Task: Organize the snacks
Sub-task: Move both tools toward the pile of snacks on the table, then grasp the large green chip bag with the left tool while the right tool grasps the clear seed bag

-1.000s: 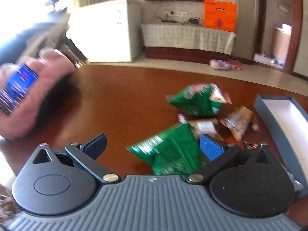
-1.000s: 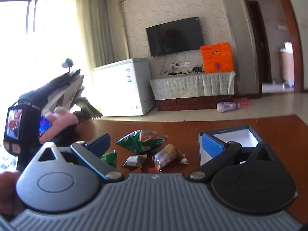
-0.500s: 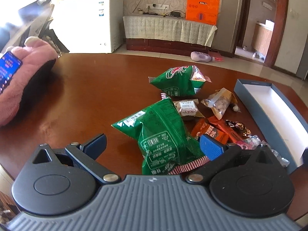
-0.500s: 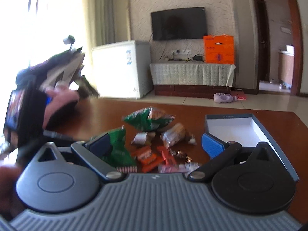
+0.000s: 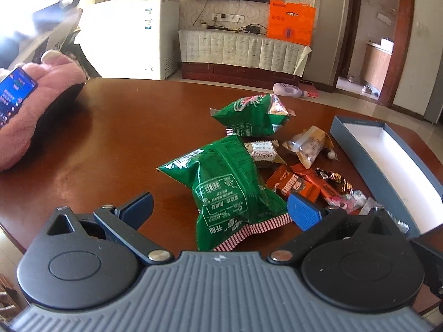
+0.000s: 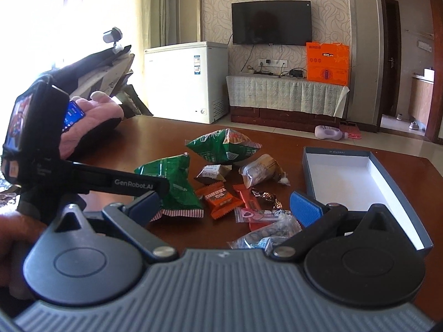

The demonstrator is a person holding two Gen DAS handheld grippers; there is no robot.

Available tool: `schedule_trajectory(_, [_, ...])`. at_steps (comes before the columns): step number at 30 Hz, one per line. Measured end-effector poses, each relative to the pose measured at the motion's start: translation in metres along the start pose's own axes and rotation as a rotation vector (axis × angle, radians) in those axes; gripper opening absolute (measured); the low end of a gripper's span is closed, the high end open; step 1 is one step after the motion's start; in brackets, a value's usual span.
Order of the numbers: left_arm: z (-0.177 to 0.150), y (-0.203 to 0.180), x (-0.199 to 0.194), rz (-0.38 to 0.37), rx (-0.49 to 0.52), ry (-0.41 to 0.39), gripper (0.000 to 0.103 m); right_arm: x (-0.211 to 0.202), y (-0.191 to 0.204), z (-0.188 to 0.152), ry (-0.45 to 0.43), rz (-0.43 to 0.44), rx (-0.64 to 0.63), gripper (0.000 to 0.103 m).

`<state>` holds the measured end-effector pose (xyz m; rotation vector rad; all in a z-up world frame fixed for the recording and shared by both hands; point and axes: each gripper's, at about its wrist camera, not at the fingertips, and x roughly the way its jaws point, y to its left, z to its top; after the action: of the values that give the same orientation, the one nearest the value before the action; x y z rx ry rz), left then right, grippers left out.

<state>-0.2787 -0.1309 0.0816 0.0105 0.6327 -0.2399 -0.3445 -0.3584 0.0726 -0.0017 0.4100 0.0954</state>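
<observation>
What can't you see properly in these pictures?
- Near green bag: its bottom edge is hidden behind the left gripper body, left view.
- Clear packet: partly covered by the right gripper, right view.
- Box: near corner hidden, both views.
- Wrapper writing: too small.

"GenRobot.AI" on left claw (image 6: 133, 185)

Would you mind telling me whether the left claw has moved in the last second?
Yes. The left claw has tipped down and closed in: against the table, the near green bag now sits between its fingers.

Both grippers now nearer snacks (image 5: 227, 182).
</observation>
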Motion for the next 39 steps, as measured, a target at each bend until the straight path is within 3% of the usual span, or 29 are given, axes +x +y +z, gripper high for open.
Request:
schedule_trajectory(19, [-0.01, -0.015, 0.01, 0.008, 0.062, 0.006, 0.103, 0.007, -0.006, -0.013, 0.04, 0.06, 0.011, 0.102])
schedule_trajectory(24, [-0.012, -0.013, 0.015, 0.01, 0.069, 0.01, 0.103, 0.011, -0.01, -0.014, 0.057, 0.057, 0.013, 0.094])
schedule_trajectory(26, [-0.013, -0.01, 0.017, 0.016, 0.066, 0.012, 0.103, 0.016, -0.015, -0.017, 0.084, 0.053, 0.017, 0.082])
schedule_trajectory(34, [-0.013, 0.005, 0.02, -0.01, -0.002, 0.027, 0.103, 0.031, -0.029, -0.029, 0.127, -0.013, 0.029, 0.081])
schedule_trajectory(39, [-0.013, -0.004, 0.024, -0.031, 0.042, 0.034, 0.103, 0.04, -0.038, -0.033, 0.154, -0.024, 0.085, 0.082])
